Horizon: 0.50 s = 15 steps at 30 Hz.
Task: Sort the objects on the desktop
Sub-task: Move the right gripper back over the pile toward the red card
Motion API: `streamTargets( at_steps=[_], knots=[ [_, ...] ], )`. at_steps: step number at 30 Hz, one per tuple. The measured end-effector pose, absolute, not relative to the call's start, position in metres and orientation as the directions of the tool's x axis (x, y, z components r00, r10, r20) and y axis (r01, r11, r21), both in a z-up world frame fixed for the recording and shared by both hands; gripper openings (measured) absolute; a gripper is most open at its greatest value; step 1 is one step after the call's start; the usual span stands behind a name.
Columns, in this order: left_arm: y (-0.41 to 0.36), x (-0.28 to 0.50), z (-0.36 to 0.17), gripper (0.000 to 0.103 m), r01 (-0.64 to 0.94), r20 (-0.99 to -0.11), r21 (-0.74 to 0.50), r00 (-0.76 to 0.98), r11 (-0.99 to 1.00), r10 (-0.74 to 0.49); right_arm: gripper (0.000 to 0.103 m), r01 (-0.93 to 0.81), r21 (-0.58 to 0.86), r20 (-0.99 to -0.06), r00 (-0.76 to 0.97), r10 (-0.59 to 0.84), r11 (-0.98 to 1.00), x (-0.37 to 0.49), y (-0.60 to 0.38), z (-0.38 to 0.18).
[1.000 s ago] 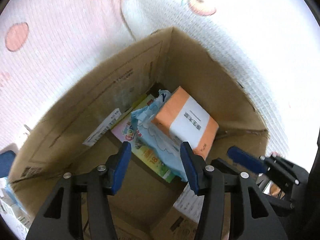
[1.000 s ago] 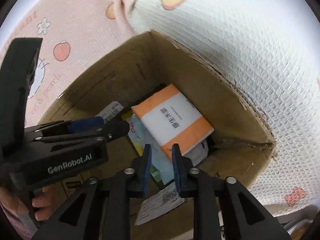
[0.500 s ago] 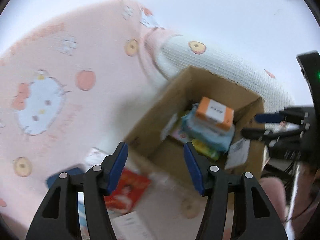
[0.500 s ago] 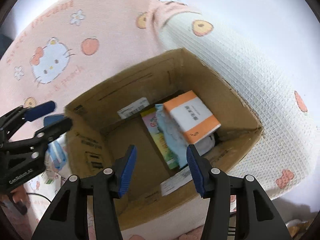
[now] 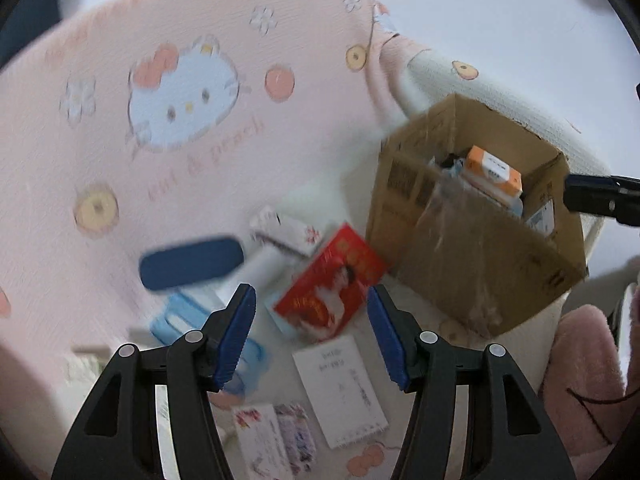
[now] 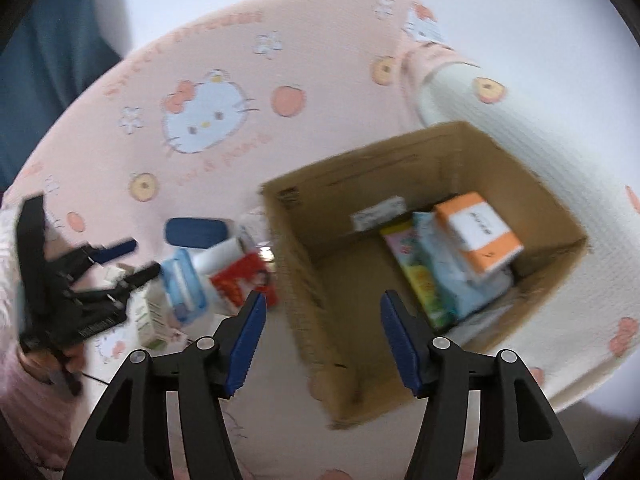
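Jaws spread wide and gripping nothing, the left gripper [image 5: 311, 336] is hanging above a scatter of loose items on a pink cartoon-cat blanket [image 5: 100, 152], while the right gripper [image 6: 323, 338], equally agape and empty, is hovering over the near rim of a brown cardboard box [image 6: 352, 344].

Nearest the left gripper, a white notepad [image 5: 340, 384] is lying flat beside a printed packet [image 5: 276, 436], with a pale blue pack [image 5: 180, 320] showing just past the left blue pad. Beyond the fingertips, a red booklet [image 5: 332, 288] is resting with its far corner close against the box wall, a white roll [image 5: 260, 268] and a small white carton [image 5: 286, 230] sitting beside it, and a dark blue case [image 5: 192, 262] lying just to their left. All are blurred.

Inside the box, seen from the right wrist, a colourful booklet [image 6: 420, 276] is leaning against a light blue pack [image 6: 448, 264], and an orange-and-white box [image 6: 478, 232] is perching on top toward the far right corner. The near box wall is standing between the loose pile and the sorted contents.

At the far left of the right wrist view, a hand [image 6: 38, 360] is holding the left gripper's body.
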State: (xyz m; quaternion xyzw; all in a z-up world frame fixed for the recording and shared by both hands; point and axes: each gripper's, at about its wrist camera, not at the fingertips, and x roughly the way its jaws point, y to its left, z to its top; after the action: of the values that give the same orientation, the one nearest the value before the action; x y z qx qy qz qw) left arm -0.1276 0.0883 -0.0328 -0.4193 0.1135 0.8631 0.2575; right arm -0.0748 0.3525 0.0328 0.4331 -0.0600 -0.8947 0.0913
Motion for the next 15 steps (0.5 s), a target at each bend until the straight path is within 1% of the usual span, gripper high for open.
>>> streamTargets(
  at_steps=[2, 4, 6, 9, 13, 14, 15],
  knots=[
    [0.082, -0.126, -0.047, 0.062, -0.532, -0.793, -0.043, -0.496, -0.846, 0.353, 0.058, 0.157, 0.226, -0.742, -0.611, -0.275, -0.961, -0.074, 0.338, 0.026],
    [0.076, -0.123, -0.060, 0.062, -0.514, -0.793, -0.040, -0.506, -0.857, 0.340, 0.058, 0.192, 0.264, -0.737, -0.592, -0.326, -0.945, -0.076, 0.322, 0.014],
    [0.068, -0.121, -0.072, 0.062, -0.480, -0.789, -0.031, -0.526, -0.877, 0.317, 0.058, 0.234, 0.269, -0.732, -0.581, -0.356, -0.934, -0.077, 0.308, 0.001],
    [0.056, -0.124, -0.089, 0.062, -0.439, -0.792, -0.086, -0.515, -0.894, 0.329, 0.058, 0.264, 0.226, -0.726, -0.596, -0.343, -0.937, -0.076, 0.284, -0.023],
    [0.043, -0.133, -0.116, 0.062, -0.383, -0.814, -0.164, -0.468, -0.909, 0.343, 0.058, 0.334, 0.223, -0.696, -0.603, -0.389, -0.916, -0.081, 0.259, -0.071],
    [0.042, -0.135, -0.121, 0.062, -0.373, -0.814, -0.170, -0.468, -0.912, 0.344, 0.058, 0.330, 0.216, -0.705, -0.598, -0.380, -0.919, -0.086, 0.257, -0.079],
    [0.041, -0.137, -0.127, 0.062, -0.367, -0.811, -0.177, -0.472, -0.913, 0.346, 0.058, 0.301, 0.194, -0.732, -0.589, -0.342, -0.934, -0.093, 0.253, -0.094]
  ],
)
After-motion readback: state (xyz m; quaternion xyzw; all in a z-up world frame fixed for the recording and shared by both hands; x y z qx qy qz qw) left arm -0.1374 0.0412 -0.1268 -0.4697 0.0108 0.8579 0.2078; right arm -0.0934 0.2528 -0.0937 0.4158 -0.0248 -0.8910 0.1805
